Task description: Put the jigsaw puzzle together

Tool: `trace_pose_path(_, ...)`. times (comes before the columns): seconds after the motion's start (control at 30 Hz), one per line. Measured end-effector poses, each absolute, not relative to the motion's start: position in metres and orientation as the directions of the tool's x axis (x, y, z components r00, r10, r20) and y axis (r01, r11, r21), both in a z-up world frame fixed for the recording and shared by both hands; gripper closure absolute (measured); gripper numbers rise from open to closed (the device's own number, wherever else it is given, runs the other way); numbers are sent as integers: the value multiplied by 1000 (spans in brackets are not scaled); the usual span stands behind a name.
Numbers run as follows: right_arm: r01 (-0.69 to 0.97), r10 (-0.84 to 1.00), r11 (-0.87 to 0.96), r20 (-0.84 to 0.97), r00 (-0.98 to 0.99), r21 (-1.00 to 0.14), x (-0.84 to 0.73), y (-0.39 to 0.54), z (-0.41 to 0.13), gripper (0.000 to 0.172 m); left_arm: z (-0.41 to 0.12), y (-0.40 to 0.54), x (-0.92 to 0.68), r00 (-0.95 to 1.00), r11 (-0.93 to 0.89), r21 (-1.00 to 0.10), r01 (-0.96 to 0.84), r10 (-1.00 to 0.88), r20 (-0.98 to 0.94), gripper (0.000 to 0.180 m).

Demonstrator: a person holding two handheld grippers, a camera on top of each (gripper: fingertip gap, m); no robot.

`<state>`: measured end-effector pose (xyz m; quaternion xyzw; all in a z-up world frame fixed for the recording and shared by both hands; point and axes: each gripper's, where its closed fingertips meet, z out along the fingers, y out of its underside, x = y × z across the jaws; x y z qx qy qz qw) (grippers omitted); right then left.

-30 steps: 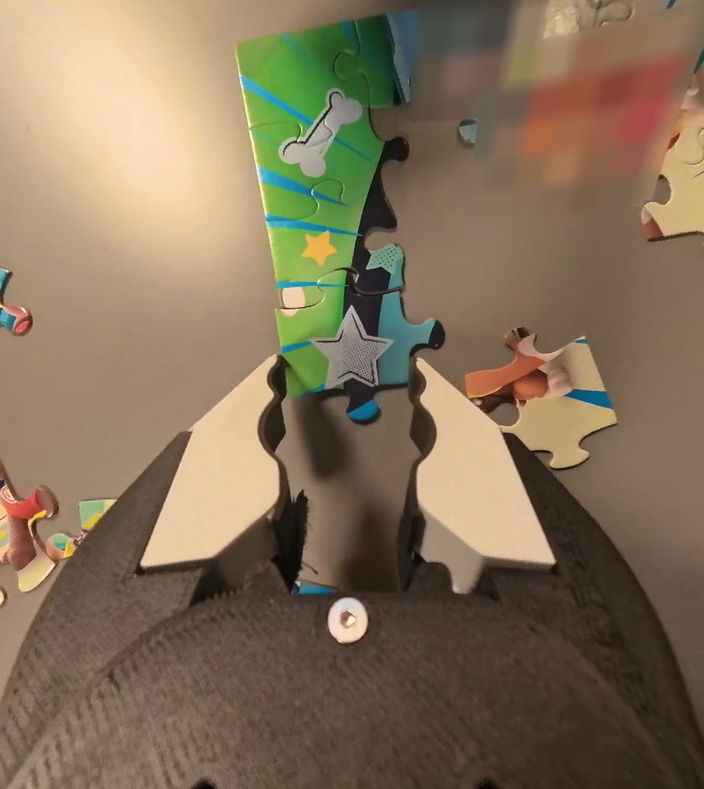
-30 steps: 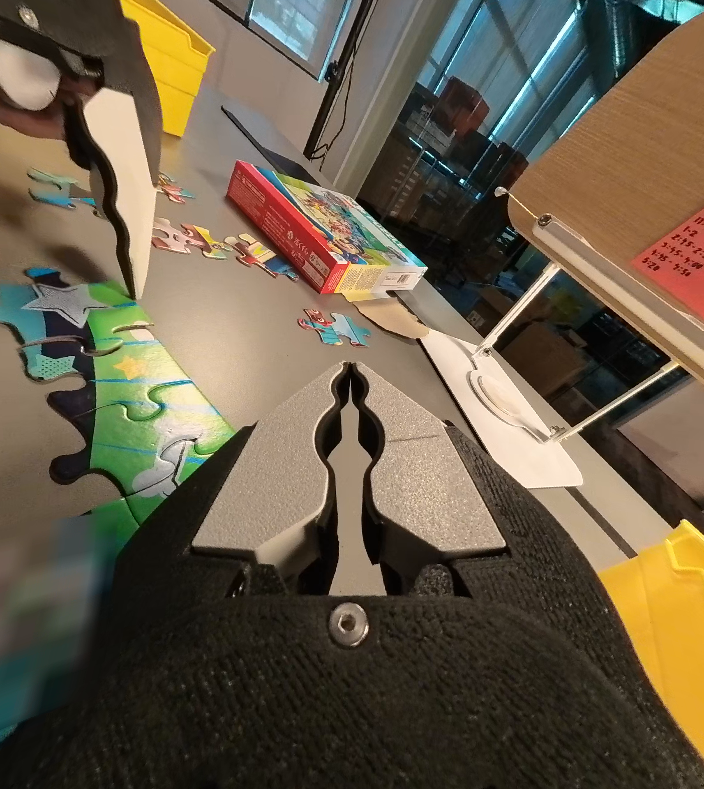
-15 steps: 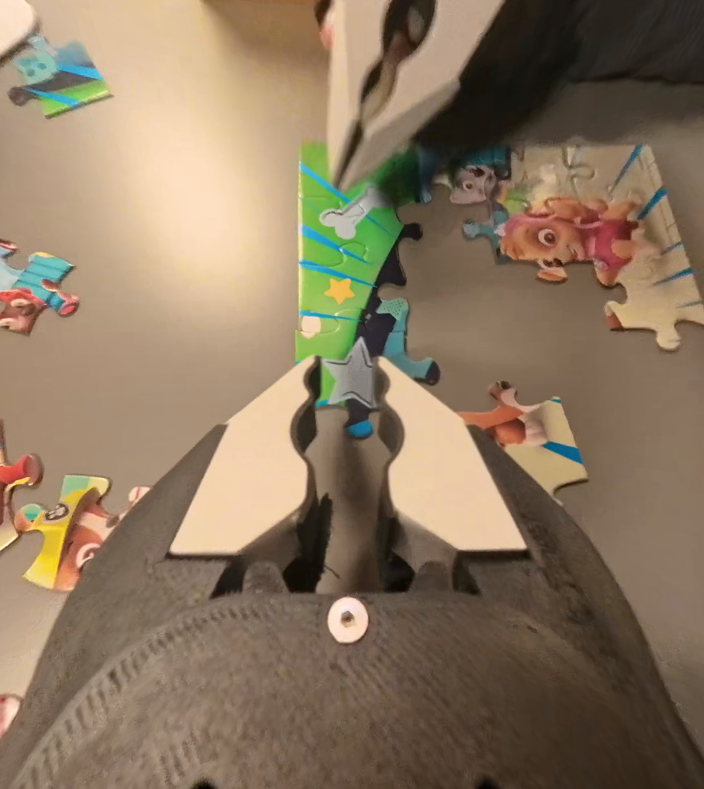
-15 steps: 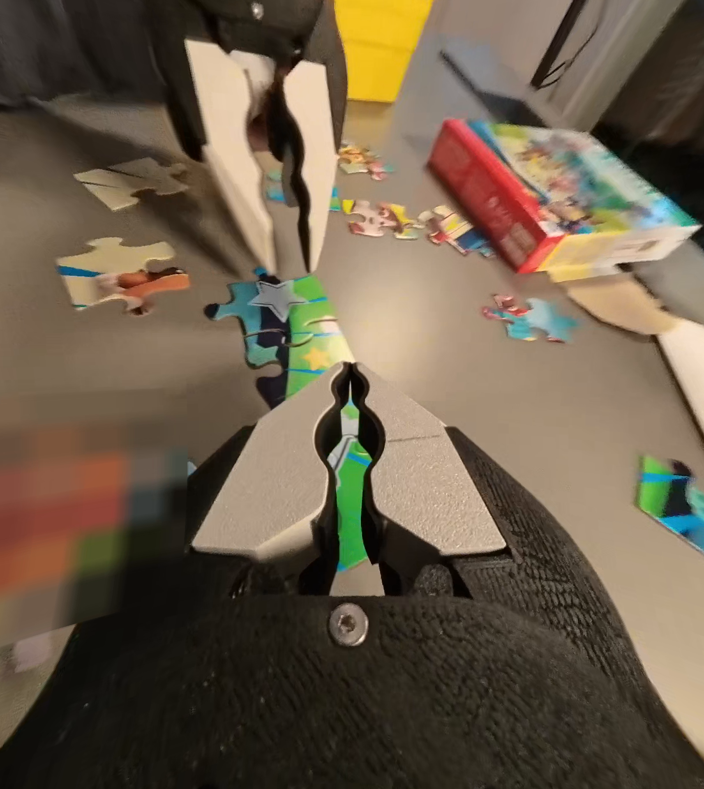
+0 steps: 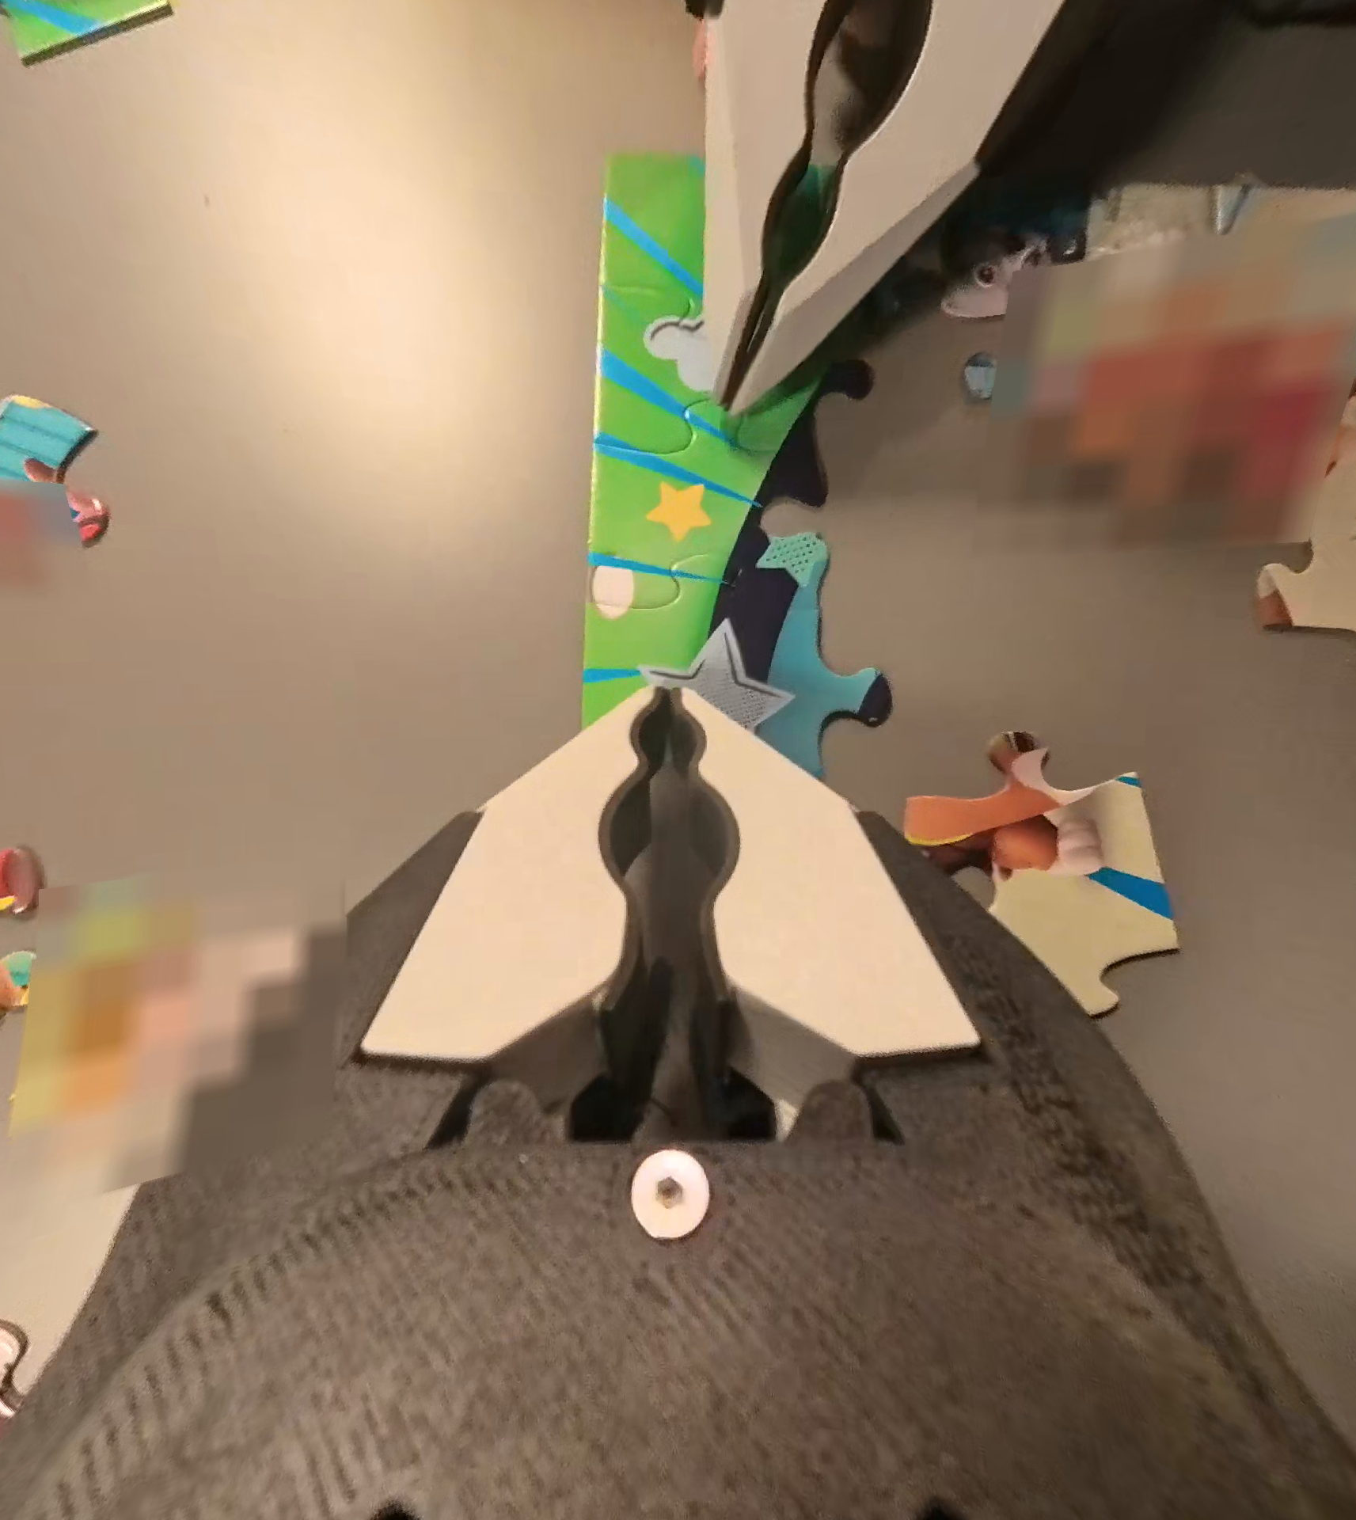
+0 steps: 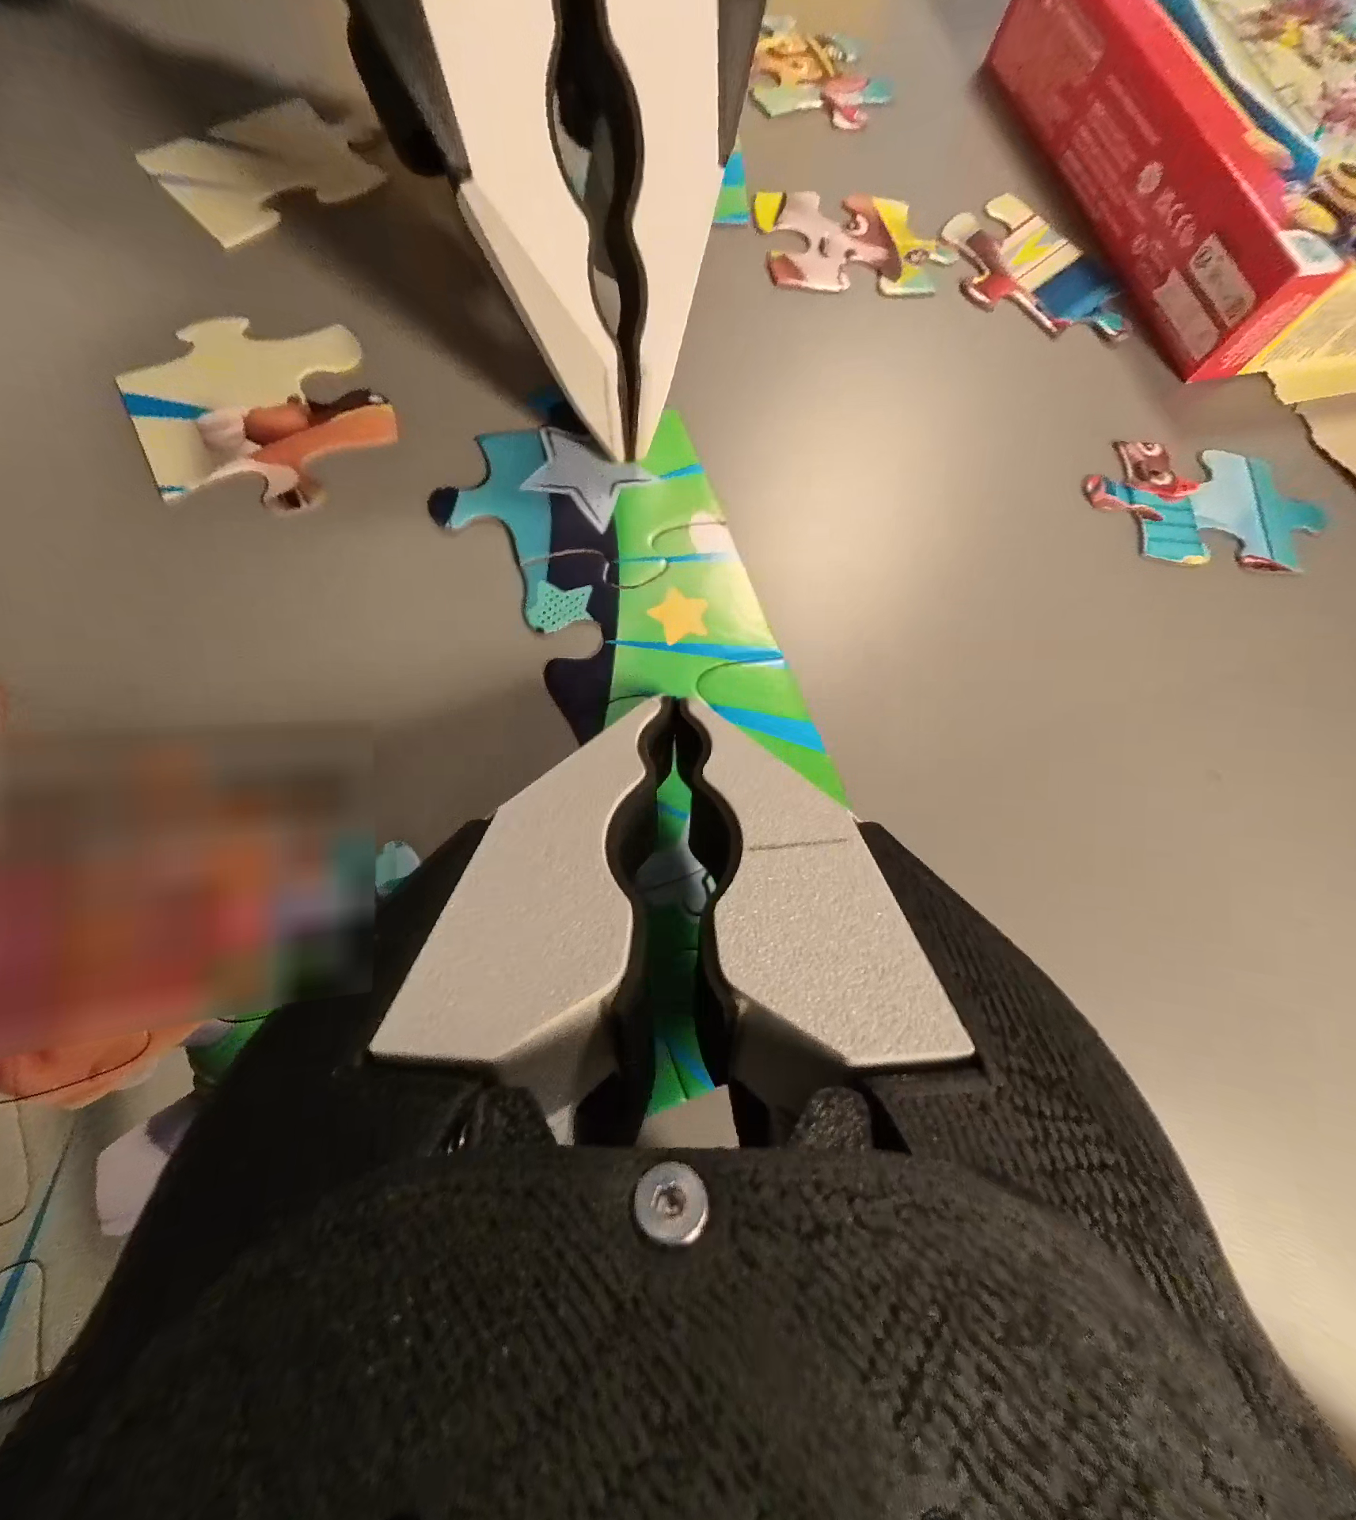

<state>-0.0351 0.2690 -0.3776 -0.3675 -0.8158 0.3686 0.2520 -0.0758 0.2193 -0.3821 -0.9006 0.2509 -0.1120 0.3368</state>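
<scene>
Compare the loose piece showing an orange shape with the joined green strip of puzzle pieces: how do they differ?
The loose orange-and-cream piece lies alone, touched by neither gripper; the green strip is several pieces interlocked, with both grippers' shut tips on it. The loose piece is mostly cream; the strip is bright green with stars. Both lie flat on the grey table.

A red cardboard puzzle box (image 6: 1201, 177) lies on the grey tabletop (image 6: 987, 740); loose colourful jigsaw pieces (image 6: 847, 238) lie just beside the box; a teal piece (image 6: 1209, 510) lies near its torn flap.
</scene>
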Motion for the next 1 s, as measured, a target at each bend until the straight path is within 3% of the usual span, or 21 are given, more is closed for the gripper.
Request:
trace_pose_path(0.5, 447, 803, 432, 109, -586, -783, -35, 271, -379, 172, -383, 221, -71, 838, -625, -631, -460, -541, -76, 180)
trace_pose_path(0.6, 415, 808, 423, 127, -576, -806, -36, 271, -373, 172, -374, 229, -88, 860, -563, -679, -470, -466, -209, 180)
trace_pose_path(0.67, 337, 810, 377, 131, -571, -863, -36, 268, -356, 172, -341, 235, -102, 896, -453, -795, -402, -374, -240, 180)
trace_pose_path(0.7, 316, 809, 370, 137, -571, -874, -36, 268, -351, 163, -323, 235, -112, 917, -401, -844, -356, -324, -233, 180)
trace_pose_path(0.8, 360, 801, 380, 108, -589, -852, -38, 266, -356, 103, -286, 228, -136, 958, -254, -935, -249, -207, -199, 180)
trace_pose_path(0.87, 390, 779, 377, 60, -624, -840, -39, 257, -363, 97, -275, 223, -140, 966, -177, -961, -212, -184, -179, 180)
trace_pose_path(1.0, 410, 775, 455, 125, -619, -791, -45, 258, -375, 105, -262, 215, -157, 969, -90, -966, -243, -71, -238, 180)
